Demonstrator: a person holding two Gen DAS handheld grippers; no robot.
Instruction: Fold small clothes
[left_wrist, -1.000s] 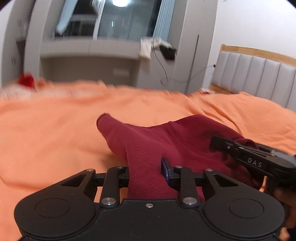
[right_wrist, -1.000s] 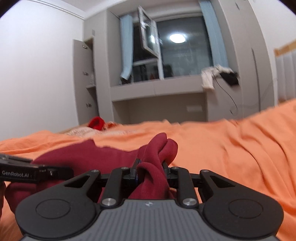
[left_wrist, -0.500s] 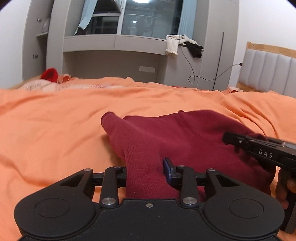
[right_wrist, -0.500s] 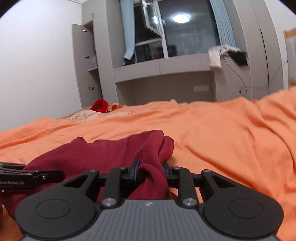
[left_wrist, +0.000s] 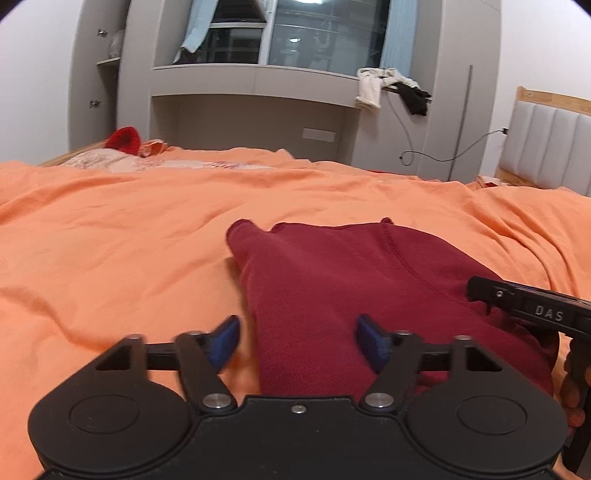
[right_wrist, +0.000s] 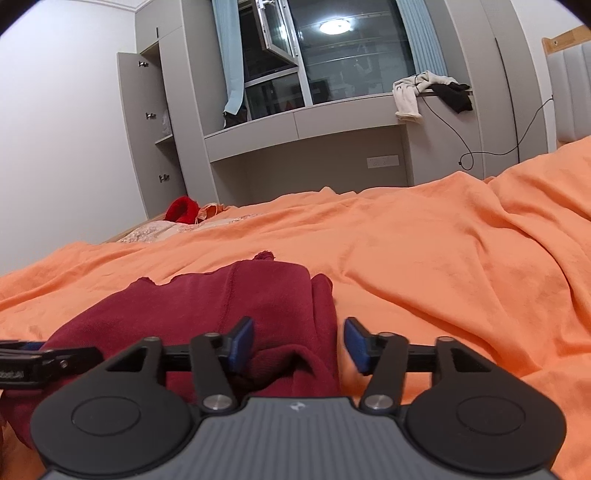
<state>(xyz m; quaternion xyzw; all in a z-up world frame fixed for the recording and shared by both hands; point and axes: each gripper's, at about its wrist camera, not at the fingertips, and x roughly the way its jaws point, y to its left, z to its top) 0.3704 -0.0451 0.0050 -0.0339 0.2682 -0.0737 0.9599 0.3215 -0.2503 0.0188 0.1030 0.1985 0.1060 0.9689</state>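
Since the earlier frames, both grips on the dark red garment (left_wrist: 332, 280) are released, the jaws having just been opening. The garment is laid flat on the orange bedspread (left_wrist: 110, 229). Its near edge is seen between the spread left gripper (left_wrist: 297, 341) and the spread right gripper (right_wrist: 297, 343), pinched by neither.

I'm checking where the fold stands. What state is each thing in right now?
Dark red knit garment: folded over, lying flat on the orange bedsheet, lying loose between both grippers' fingers.
Left gripper: open, jaws just widened, pads clear of the cloth.
Right gripper: open, jaws just widened, cloth between the fingers, not clamped.
Window casement: swung open.
Tall grey cupboard door: open.
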